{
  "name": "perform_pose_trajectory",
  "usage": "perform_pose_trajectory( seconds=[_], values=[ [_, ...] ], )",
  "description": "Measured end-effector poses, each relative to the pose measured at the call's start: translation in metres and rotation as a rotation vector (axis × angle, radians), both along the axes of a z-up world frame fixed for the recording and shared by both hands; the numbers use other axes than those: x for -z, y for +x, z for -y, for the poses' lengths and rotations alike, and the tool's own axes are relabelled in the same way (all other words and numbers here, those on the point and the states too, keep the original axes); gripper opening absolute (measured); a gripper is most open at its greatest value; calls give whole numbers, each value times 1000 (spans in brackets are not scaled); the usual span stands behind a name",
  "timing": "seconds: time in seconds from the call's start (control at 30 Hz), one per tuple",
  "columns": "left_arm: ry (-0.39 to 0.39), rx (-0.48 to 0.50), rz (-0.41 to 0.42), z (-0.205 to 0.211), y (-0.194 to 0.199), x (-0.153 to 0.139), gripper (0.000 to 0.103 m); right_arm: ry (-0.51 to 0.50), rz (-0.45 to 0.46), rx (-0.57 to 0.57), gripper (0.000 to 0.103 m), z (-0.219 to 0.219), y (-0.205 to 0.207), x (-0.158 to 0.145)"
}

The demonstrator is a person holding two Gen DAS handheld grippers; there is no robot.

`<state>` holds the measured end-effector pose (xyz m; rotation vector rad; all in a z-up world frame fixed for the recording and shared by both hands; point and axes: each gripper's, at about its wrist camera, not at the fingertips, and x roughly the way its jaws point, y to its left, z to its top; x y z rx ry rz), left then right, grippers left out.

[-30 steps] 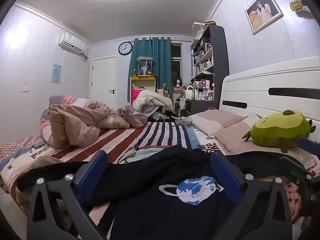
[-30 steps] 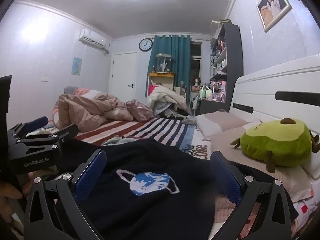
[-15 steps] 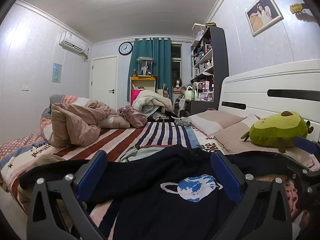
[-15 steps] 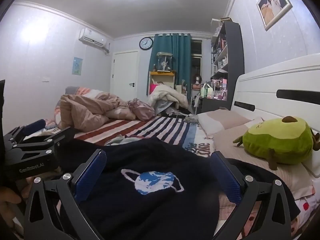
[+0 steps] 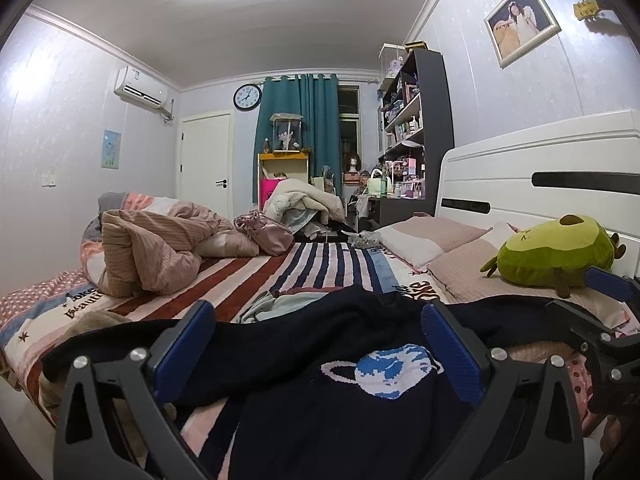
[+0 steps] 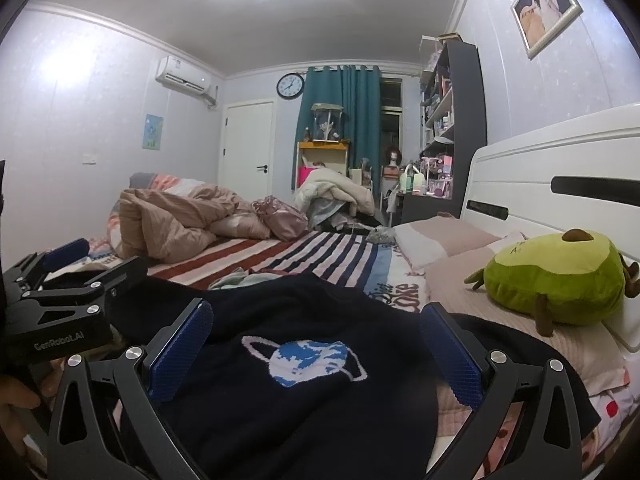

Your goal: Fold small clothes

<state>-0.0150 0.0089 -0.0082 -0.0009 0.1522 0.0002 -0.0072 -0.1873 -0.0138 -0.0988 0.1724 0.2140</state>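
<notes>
A dark navy sweater [image 5: 328,408] with a blue-and-white planet motif [image 6: 304,360] is lying spread out on the near part of the striped bed [image 5: 256,276], its sleeves trailing off to left and right. The left gripper [image 5: 316,344] is hovering over it with fingers spread wide, gripping nothing. The right gripper [image 6: 314,340] is likewise hanging above the sweater, fingers wide apart and empty. A pale crumpled garment [image 5: 276,304] is lying just beyond the sweater. On the right, a green avocado plush [image 6: 556,280] is resting on the pillows [image 5: 432,236]. Farther left, a rumpled pink duvet [image 5: 152,248] is sitting in a heap.
</notes>
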Motion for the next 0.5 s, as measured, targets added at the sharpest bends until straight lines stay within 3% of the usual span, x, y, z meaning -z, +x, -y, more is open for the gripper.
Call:
perform_pose_trajectory(
  seconds=[0.5],
  values=[
    [7, -6, -7, 0, 2, 0, 102, -2, -11, 2, 103, 1, -4, 0]
  ],
)
